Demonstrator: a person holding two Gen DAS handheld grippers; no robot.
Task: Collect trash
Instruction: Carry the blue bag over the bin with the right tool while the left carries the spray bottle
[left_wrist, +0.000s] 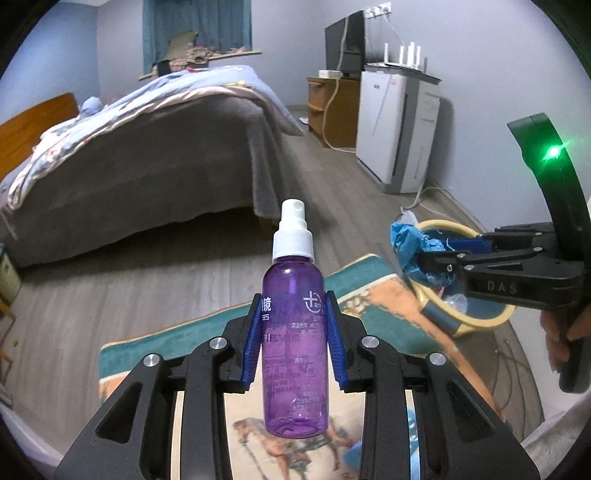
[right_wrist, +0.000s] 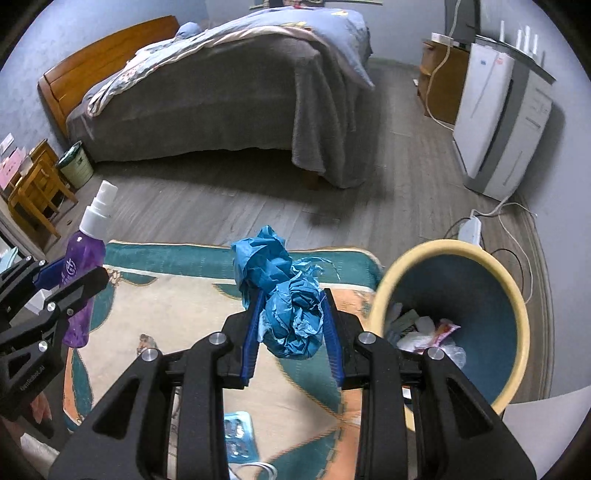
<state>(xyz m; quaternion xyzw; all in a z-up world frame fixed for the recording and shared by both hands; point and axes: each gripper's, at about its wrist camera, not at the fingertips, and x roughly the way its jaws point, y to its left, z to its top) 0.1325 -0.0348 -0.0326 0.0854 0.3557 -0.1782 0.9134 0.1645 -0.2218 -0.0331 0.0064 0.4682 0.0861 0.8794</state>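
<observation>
My left gripper (left_wrist: 294, 304) is shut on a purple spray bottle (left_wrist: 294, 339) with a white pump top, held upright above the rug. The bottle also shows in the right wrist view (right_wrist: 83, 262), at the left in the left gripper (right_wrist: 70, 282). My right gripper (right_wrist: 292, 301) is shut on a crumpled blue wad of paper or plastic (right_wrist: 284, 295), just left of the yellow-rimmed trash bin (right_wrist: 513, 295). In the left wrist view the right gripper (left_wrist: 417, 254) holds the wad (left_wrist: 410, 243) over the bin's (left_wrist: 443, 225) near rim. The bin holds several wrappers.
A teal and orange rug (right_wrist: 155, 295) lies below both grippers, with a small blue packet (right_wrist: 240, 439) on it. A bed (right_wrist: 221, 92) stands behind. A white appliance (right_wrist: 495, 122), a power strip (right_wrist: 471, 229) and cables are at the right. A small green bin (right_wrist: 75, 166) stands by wooden furniture.
</observation>
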